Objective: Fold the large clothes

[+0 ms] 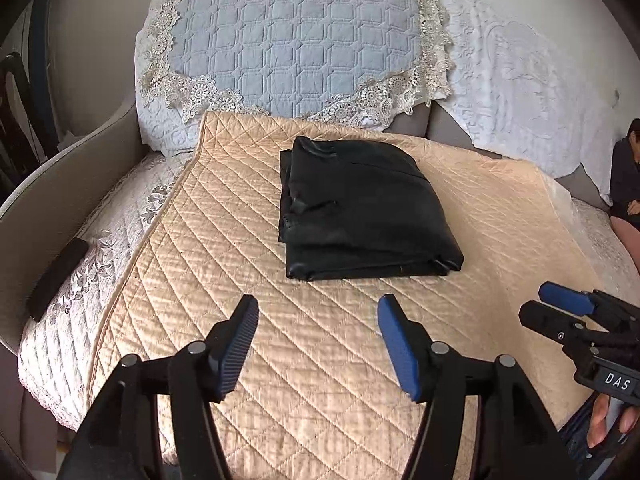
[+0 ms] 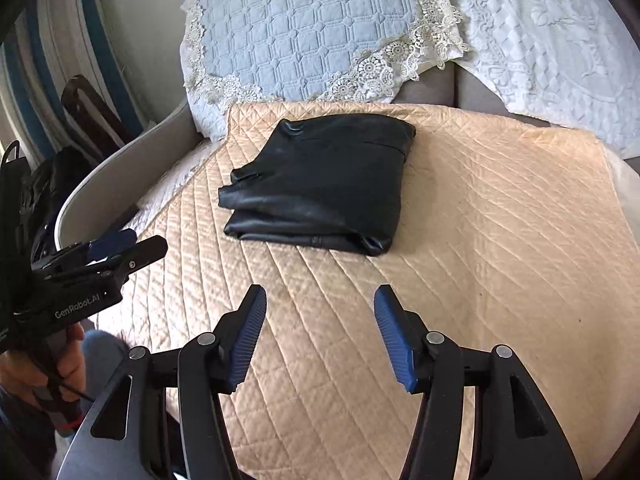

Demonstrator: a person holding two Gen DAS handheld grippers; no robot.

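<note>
1. On the beige quilted cover (image 1: 360,360) I see the black garment (image 1: 364,212) already folded into a compact stack, lying toward the cover's far half, just short of the blue quilted cushion (image 1: 296,40) behind it.
2. I have the left gripper (image 1: 318,344) hanging over the cover's near part, jaws spread wide and holding nothing, well apart from the garment.
3. The right gripper (image 2: 320,332) sits the same way: jaws wide, nothing between them, over the near edge of the cover. In the left view I see it from the side and can read nothing further from that angle.
4. I judge the folding as good as done; what remains, if anything, is squaring up the stack.
5. Risk: the fabric looks sleek, perhaps leather-like, so a nudge at the near corner of the garment could make the layers slide apart and the fold spring open.
6. Risk: a low approach could pinch the cover along with the garment and drag the whole stack across the cover.
7. Risk: both grippers sit close together at the cover's near edge, so a careless inward move could knock them together.
8. Containers: none visible around the cover, so nothing to report inside any.
</note>
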